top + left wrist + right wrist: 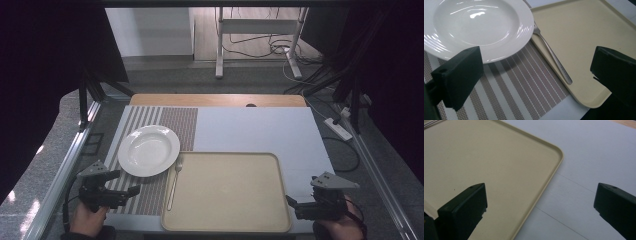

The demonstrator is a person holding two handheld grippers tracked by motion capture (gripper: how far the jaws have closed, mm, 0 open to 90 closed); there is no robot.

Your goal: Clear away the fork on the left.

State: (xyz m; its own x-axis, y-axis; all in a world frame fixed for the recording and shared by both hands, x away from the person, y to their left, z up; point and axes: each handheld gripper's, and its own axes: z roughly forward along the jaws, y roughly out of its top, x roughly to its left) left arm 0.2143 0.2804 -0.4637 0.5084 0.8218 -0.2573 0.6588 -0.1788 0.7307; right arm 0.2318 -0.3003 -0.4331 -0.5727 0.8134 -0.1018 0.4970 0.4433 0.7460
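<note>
While left gripper [120, 182] hovers low – jaws wide (near plate [148, 150]), right gripper [290, 201] likewise.

Plate [477, 27] cut off by the top and left edges of the left gripper view. Fork [552, 56] tines tucked under the plate's rim there, unseen. Tray [494, 170] cropped at left and bottom in the right gripper view. Hands [89, 220] clipped by the high view's bottom edge. Cables beyond the counter [260, 130] too small to trace.
</note>
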